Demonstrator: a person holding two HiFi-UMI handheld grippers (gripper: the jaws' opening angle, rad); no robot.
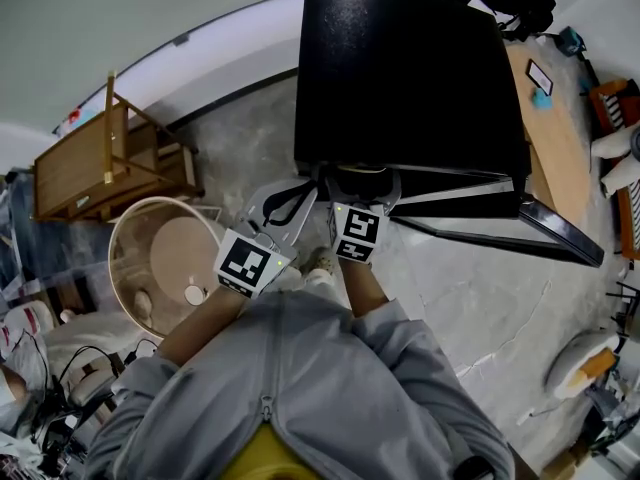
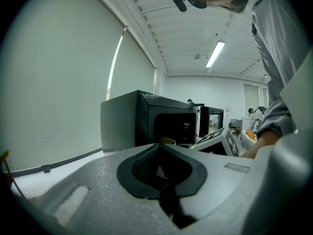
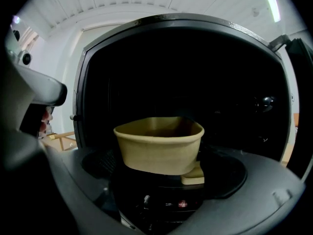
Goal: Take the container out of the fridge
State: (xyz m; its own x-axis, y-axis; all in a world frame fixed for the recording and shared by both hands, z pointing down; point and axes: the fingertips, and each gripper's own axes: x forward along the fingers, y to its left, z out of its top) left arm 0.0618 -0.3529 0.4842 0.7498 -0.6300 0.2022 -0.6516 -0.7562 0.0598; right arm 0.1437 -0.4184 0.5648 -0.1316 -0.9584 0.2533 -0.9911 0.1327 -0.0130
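Container [image 3: 159,143], tan and open-topped, is clamped between the jaws of my right hand-held gripper [image 3: 159,158] at the mouth of the black fridge [image 1: 410,78], whose inside is too dark to make out, while my left hand-held gripper [image 2: 159,153] is closed on nothing beside it.

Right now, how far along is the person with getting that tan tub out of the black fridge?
Done: the door of the black box-shaped fridge stands open. In hand: the right gripper appears closed on the tan round container, right at the fridge's dark opening. The left gripper is shut and empty, off to the side. Left: drawing the container fully clear of the fridge.
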